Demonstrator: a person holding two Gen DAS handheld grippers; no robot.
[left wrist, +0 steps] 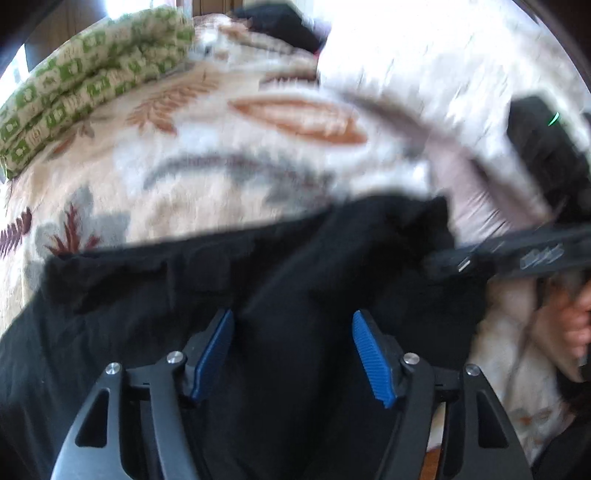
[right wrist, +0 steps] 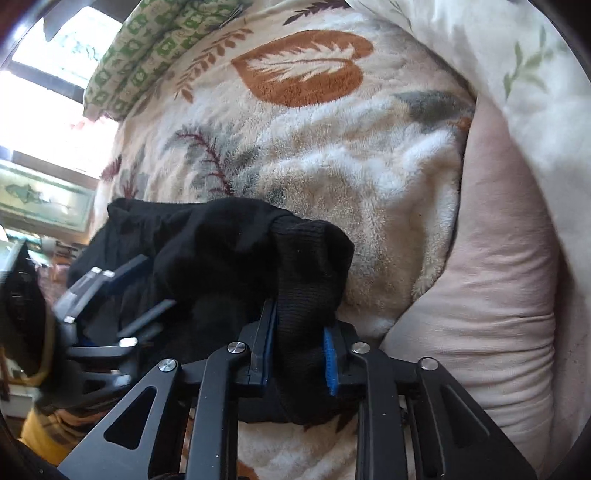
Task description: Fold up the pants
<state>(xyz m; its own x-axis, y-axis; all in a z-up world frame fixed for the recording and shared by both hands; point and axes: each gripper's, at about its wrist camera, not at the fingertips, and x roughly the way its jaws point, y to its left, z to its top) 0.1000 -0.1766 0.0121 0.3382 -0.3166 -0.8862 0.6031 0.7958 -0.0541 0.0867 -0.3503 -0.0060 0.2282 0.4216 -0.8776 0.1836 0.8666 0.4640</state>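
Black pants (left wrist: 229, 280) lie bunched on a fleece blanket with a leaf pattern (left wrist: 207, 155). My left gripper (left wrist: 291, 332) is open, its blue pads spread wide over the black cloth. My right gripper (right wrist: 301, 332) is shut on the ribbed black cuff (right wrist: 306, 266) of the pants and holds it a little above the blanket (right wrist: 325, 155). The right gripper also shows in the left wrist view (left wrist: 480, 258) at the right edge of the pants. The left gripper shows in the right wrist view (right wrist: 99, 291) at the left, over the cloth.
A green and white patterned quilt (left wrist: 77, 85) lies folded at the far left. A pink pillow (right wrist: 506, 280) and a white leaf-print pillow (right wrist: 517, 74) sit at the right. A dark garment (left wrist: 284, 26) lies at the back. Windows (right wrist: 48, 88) are at the left.
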